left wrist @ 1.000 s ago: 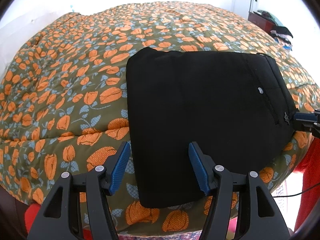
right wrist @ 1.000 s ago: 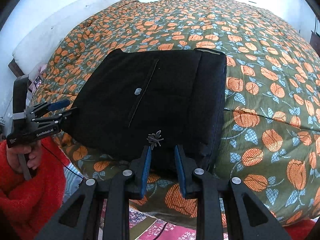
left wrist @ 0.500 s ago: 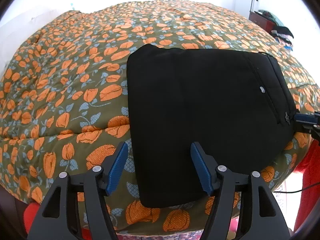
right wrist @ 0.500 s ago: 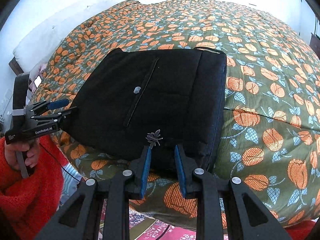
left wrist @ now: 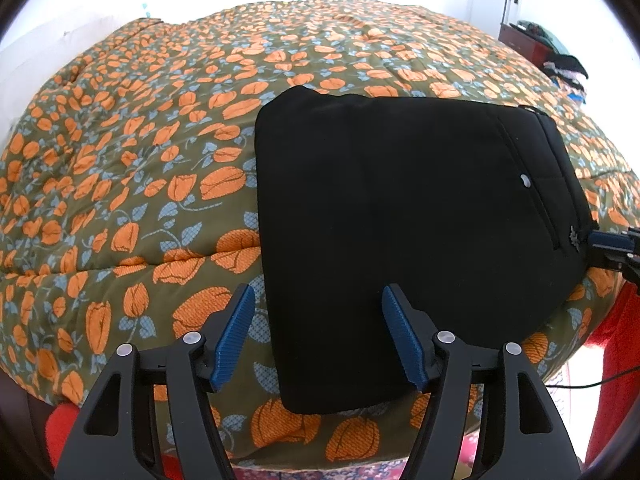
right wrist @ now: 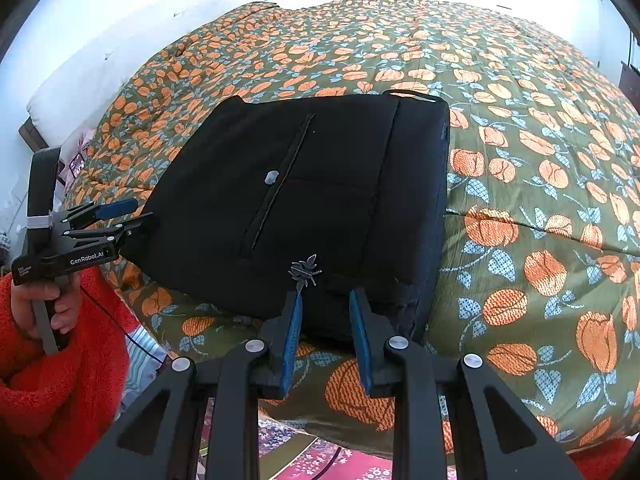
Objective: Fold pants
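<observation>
The left tool [left wrist: 318, 334] stands wide apart above the near left corner of the folded black pants [left wrist: 400, 232], one blue pad over the quilt and the other over the cloth, neither pressing on anything. The right tool [right wrist: 325, 322] is set narrow at the near edge of the same bundle, just below a small metal leaf-shaped charm [right wrist: 305, 270]; its pads hover by the hem, and no fabric can be seen pinched between them. The pants lie as a compact dark rectangle near the foot of a bed [right wrist: 540, 140] covered in an olive quilt printed with orange tulips, a back pocket seam and a pale button [right wrist: 271, 177] facing up. From the right wrist view a hand [right wrist: 44, 304] in a fuzzy red sleeve [right wrist: 60, 380] is seen gripping the left tool's handle beside the bed edge.

The garment looks soft, fairly thick and limp, light enough for one tool yet liable to sag and unfold if lifted by a single layer. By appearance most of the folding is done. A safe hold would seem to be across all stacked layers at a near corner or along the folded edge, with both tools sharing the load, since the padded quilt beneath gives way and could be caught along with the cloth
</observation>
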### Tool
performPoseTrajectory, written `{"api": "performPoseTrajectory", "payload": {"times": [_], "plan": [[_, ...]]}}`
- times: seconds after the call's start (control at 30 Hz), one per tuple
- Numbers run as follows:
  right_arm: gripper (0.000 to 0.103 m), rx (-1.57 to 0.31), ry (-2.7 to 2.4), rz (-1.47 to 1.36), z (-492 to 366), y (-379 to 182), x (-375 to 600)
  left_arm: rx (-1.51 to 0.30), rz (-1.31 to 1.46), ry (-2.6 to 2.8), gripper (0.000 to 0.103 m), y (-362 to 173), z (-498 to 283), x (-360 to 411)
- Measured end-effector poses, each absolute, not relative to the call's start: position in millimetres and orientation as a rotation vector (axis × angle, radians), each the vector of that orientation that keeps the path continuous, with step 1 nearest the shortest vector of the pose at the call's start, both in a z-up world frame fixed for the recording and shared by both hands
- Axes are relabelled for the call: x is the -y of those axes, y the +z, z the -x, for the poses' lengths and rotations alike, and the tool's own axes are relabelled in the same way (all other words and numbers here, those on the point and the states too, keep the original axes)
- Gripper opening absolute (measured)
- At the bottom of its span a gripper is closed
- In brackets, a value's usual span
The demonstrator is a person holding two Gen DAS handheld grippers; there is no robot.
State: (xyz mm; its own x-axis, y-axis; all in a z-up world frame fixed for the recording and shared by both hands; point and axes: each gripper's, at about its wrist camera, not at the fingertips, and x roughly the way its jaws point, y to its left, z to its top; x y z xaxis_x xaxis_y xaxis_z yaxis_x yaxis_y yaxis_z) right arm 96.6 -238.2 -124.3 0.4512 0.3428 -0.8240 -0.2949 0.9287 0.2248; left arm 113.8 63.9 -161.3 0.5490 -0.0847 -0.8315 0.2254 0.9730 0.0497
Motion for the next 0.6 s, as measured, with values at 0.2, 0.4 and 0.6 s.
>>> {"api": "performPoseTrajectory", "payload": {"times": [0.2, 0.4, 0.6], "plan": [[0.026, -1.03, 0.395, -0.053, -97.5, -124.7, 238.6, -0.973, -0.158, -0.184, 0.068, -161.2, -113.9, -63.6], [0.026, -1.029, 0.394, -0.057, -96.4, -125.1, 238.3, -0.972, -0.164, -0.182, 0.068, -160.9, -112.9, -65.0], [0.026, -1.029, 0.393, -0.055, -96.0, -125.5, 237.8, -0.972, -0.164, -0.181, 0.068, -160.9, -112.8, -63.9]]}}
